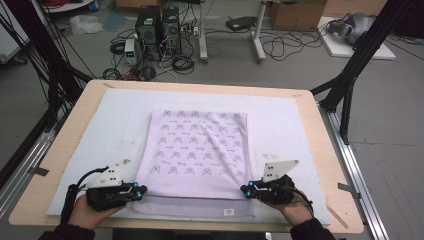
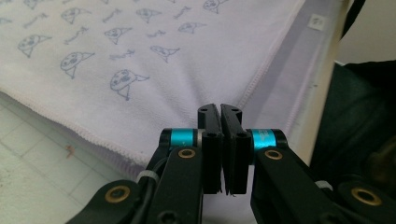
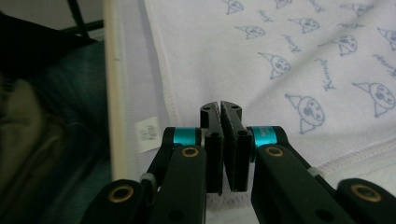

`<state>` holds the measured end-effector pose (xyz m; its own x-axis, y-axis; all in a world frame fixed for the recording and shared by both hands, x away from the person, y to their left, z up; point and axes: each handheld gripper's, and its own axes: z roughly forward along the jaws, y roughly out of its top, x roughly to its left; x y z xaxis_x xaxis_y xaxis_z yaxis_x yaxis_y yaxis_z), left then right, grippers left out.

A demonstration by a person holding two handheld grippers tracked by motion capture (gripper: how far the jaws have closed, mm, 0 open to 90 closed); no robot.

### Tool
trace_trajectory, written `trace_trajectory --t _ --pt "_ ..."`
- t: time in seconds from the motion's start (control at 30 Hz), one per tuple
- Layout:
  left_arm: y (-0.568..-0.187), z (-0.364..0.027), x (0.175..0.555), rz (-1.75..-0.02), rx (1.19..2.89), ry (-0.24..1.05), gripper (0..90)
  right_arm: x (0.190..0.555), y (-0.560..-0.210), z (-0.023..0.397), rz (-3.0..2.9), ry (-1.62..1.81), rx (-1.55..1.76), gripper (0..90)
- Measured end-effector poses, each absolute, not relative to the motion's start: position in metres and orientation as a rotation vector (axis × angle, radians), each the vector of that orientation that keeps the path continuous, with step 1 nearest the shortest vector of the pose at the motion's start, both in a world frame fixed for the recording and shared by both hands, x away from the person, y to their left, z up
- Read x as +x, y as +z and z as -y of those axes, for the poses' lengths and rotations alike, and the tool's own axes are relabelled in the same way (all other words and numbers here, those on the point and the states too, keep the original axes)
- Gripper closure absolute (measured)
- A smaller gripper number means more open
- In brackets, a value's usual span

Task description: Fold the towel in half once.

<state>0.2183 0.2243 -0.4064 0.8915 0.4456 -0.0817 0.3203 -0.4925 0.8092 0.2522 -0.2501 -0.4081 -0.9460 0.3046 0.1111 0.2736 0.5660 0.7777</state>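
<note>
So I've got the lilac towel [image 1: 197,150] with the little printed pattern lying flat on a white mat [image 1: 115,120] on the tabletop [image 1: 325,150]. My left gripper [image 1: 141,190] is at its near left corner and my right gripper [image 1: 245,190] at the near right corner, jaws pinched together, both pointing inward at the folded edge. Small label [image 1: 228,212] on the near hem.

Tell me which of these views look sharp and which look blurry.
High view: even light, sharp towel. Left gripper view: left claw crisp, towel print softens farther off. Right gripper view: right claw crisp, dark blurred area at left.
</note>
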Motion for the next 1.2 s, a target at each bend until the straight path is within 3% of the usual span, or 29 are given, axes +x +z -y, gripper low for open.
trace_trajectory --t 0.07,0.13,0.3,0.77,1.2 --pt "-0.408 -0.223 0.207 -0.512 2.146 0.150 85.5 0.240 -0.408 0.253 -2.785 1.371 0.475 86.1" --pt "-0.414 -0.221 0.204 -0.511 2.166 0.136 75.7 0.232 -0.414 0.254 -2.798 1.356 0.460 81.2" --pt "-0.423 -0.220 0.216 -0.548 2.164 0.146 67.6 0.243 -0.428 0.252 -2.783 1.356 0.507 72.7" --pt "-0.424 -0.213 0.260 -0.650 2.073 0.225 52.1 0.281 -0.427 0.247 -2.645 1.367 0.647 52.6" --pt "-0.418 -0.215 0.280 -0.720 2.006 0.298 44.5 0.301 -0.423 0.249 -2.535 1.402 0.722 38.0"
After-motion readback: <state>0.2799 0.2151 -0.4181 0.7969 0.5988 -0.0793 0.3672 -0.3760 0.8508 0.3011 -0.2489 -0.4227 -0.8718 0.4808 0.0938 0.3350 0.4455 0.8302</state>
